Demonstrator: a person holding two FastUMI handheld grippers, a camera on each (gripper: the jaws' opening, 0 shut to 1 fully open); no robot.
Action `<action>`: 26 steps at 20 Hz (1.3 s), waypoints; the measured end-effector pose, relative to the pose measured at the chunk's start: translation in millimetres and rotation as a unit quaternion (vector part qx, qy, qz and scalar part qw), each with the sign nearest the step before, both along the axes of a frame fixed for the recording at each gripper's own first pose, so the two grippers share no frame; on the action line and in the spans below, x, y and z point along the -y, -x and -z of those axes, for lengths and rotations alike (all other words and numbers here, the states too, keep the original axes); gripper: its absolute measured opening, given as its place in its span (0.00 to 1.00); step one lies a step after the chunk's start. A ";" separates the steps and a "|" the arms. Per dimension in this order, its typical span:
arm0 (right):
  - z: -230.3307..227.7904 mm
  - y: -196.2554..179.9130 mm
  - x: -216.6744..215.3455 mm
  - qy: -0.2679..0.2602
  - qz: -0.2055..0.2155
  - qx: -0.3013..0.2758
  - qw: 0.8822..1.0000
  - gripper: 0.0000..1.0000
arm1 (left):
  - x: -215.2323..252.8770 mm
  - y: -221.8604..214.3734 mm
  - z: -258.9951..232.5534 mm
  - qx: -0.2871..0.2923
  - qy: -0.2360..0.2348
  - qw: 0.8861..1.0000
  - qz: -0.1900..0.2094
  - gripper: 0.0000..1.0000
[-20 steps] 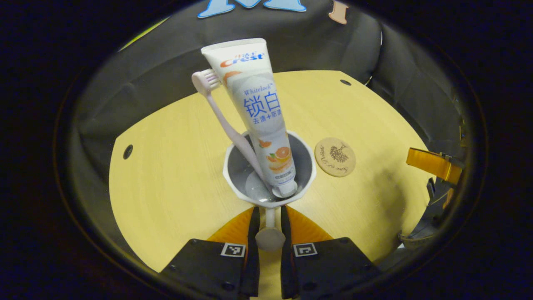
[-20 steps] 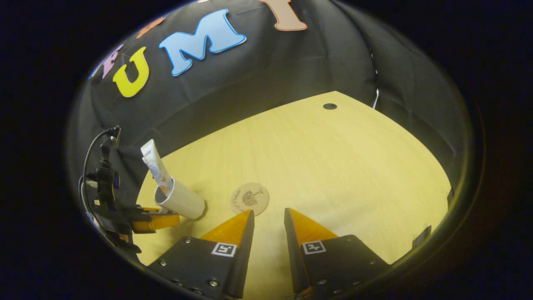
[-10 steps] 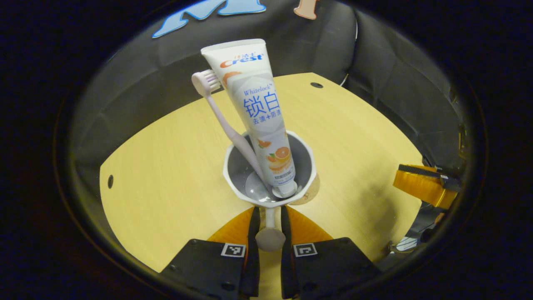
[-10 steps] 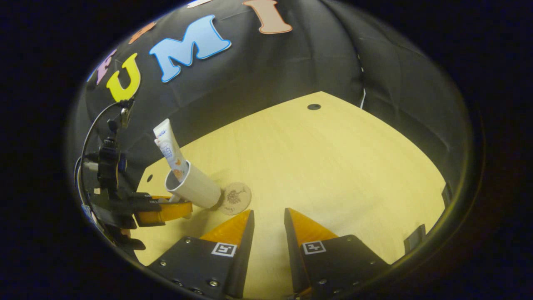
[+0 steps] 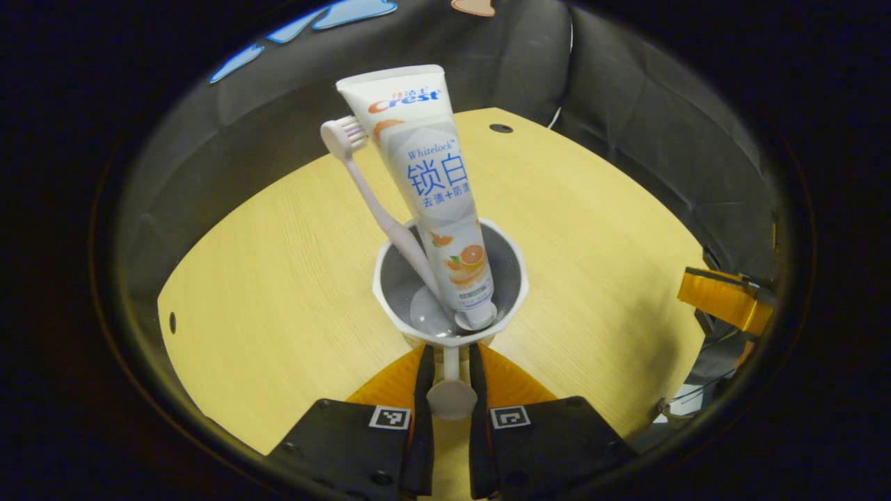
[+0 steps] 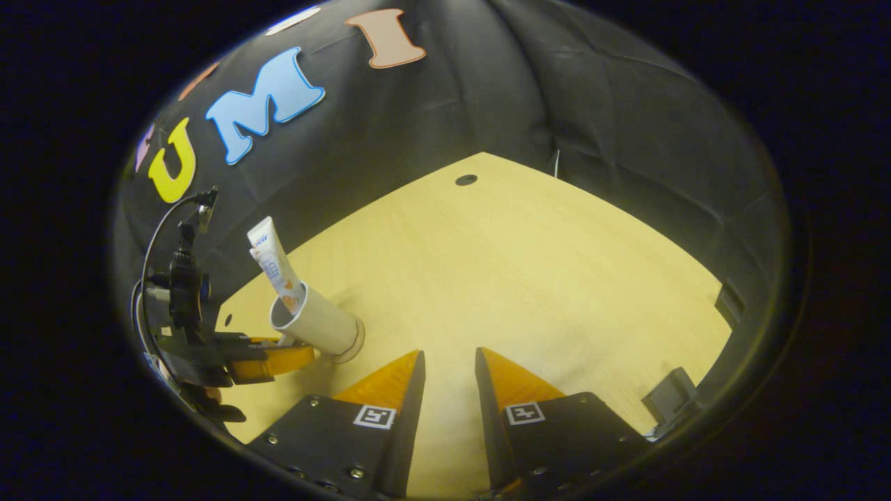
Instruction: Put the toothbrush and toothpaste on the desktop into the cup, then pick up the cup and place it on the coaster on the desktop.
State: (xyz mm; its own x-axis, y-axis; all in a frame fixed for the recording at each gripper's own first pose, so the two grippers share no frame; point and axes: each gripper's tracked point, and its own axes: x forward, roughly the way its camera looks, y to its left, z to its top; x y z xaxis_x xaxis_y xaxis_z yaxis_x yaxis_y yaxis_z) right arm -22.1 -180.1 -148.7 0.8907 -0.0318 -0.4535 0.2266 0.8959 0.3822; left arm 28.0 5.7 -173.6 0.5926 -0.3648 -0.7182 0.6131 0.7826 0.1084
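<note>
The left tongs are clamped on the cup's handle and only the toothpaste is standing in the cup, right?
Not quite. The left gripper view shows a toothbrush standing in the cup beside the toothpaste. The left tongs do clamp its handle.

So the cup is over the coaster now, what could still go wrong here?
1. The left tool grips only the cup's handle, so letting go carelessly could tilt the cup.
2. The toothpaste and toothbrush lean far above the rim, which might make it top-heavy.
3. Only an edge of the coaster shows beneath the cup, so it may sit off-centre.
</note>
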 end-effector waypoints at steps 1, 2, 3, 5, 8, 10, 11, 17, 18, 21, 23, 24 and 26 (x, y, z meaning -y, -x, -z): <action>0.4 -0.3 0.8 0.000 0.000 -0.001 1.000 0.43 | -0.5 -2.3 0.0 0.004 0.000 1.000 -0.002 0.27; 1.3 -0.9 1.5 -0.001 -0.001 -0.001 1.000 0.43 | 3.8 -5.3 4.3 0.004 -0.002 1.000 -0.003 0.27; 2.5 0.1 2.5 -0.001 -0.003 -0.002 1.000 0.43 | 5.9 -7.2 4.9 0.008 -0.002 1.000 -0.004 0.31; 4.5 -0.1 2.2 -0.001 -0.010 -0.003 1.000 0.43 | 13.6 -9.8 11.5 0.009 -0.002 1.000 -0.005 0.28; 4.5 1.1 -2.9 0.001 -0.023 -0.004 1.000 0.43 | 19.0 -13.0 14.3 0.009 -0.002 1.000 -0.007 0.29; 3.9 4.0 -5.4 0.005 -0.029 -0.004 1.000 0.43 | 20.7 -13.0 14.0 0.019 -0.003 1.000 -0.006 0.32; 3.4 7.1 -6.1 0.005 -0.031 -0.003 1.000 0.43 | 19.3 -9.7 13.3 0.023 -0.003 1.000 -0.005 0.34; -4.6 4.9 -10.2 0.004 -0.038 0.002 0.999 0.43 | 12.3 1.7 1.7 0.039 -0.001 0.999 -0.009 0.39; -6.3 5.4 -12.2 0.006 -0.042 0.003 0.999 0.43 | 9.8 5.4 -0.5 0.041 0.001 0.999 -0.010 0.39; -12.7 7.7 -23.6 0.015 -0.060 0.007 0.998 0.39 | 1.2 19.7 -5.7 0.054 -0.001 0.999 -0.002 0.39; -18.1 10.2 -33.3 0.023 -0.075 0.011 0.997 0.42 | -5.8 30.7 -9.5 0.066 -0.006 0.998 0.002 0.39; -21.3 10.6 -39.0 0.028 -0.083 0.013 0.996 0.42 | -10.1 36.0 -12.1 0.073 -0.007 0.997 0.003 0.39; -28.9 13.0 -50.0 0.039 -0.099 0.020 0.994 0.39 | -17.2 50.1 -18.9 0.086 -0.003 0.996 0.001 0.39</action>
State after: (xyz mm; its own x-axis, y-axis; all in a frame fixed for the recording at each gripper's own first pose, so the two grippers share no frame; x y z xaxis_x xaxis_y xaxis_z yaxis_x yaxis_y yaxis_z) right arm -35.2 -130.1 -119.8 0.9000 0.1129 -0.4211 0.0282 0.9488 0.3146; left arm -22.2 23.0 -154.8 0.7065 -0.3620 -0.6081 0.5864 0.7805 0.2167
